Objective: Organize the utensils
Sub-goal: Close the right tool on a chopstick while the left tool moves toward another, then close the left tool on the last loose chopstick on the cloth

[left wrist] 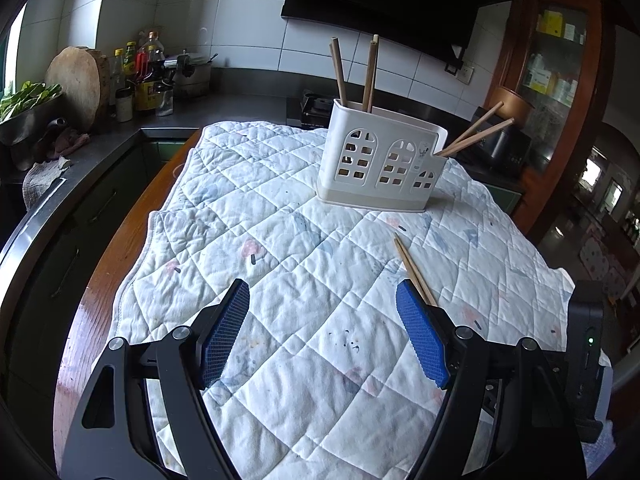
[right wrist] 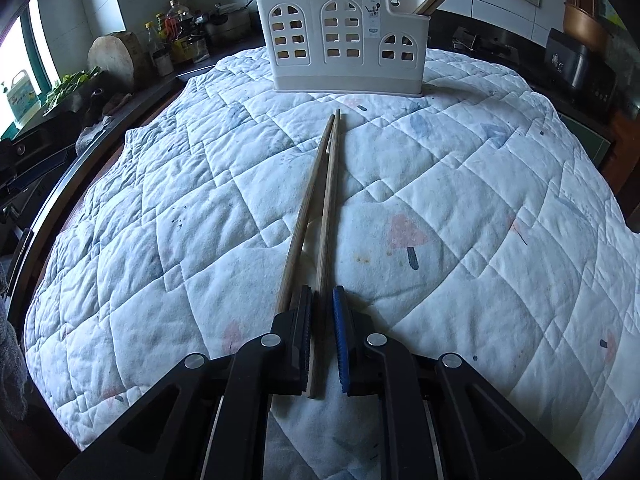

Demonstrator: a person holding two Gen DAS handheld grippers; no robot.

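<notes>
A white utensil caddy [left wrist: 380,160] with arched cut-outs stands on the quilted cloth [left wrist: 280,240]; it also shows in the right wrist view [right wrist: 344,36]. Several wooden chopsticks [left wrist: 370,72] stick out of it. Two loose chopsticks [right wrist: 320,200] lie on the cloth, pointing at the caddy. My right gripper [right wrist: 322,300] has its jaws nearly closed around the right one of the pair; the left one runs just outside the left finger. My left gripper [left wrist: 322,300] is open and empty above the cloth, with the loose chopsticks [left wrist: 412,268] beside its right finger.
A dark counter [left wrist: 132,128] on the left carries bottles [left wrist: 148,72], a round wooden block [left wrist: 76,84] and a bowl of greens [left wrist: 28,108]. A wooden cabinet [left wrist: 556,80] stands at the right. The table's wooden edge [left wrist: 92,292] shows left of the cloth.
</notes>
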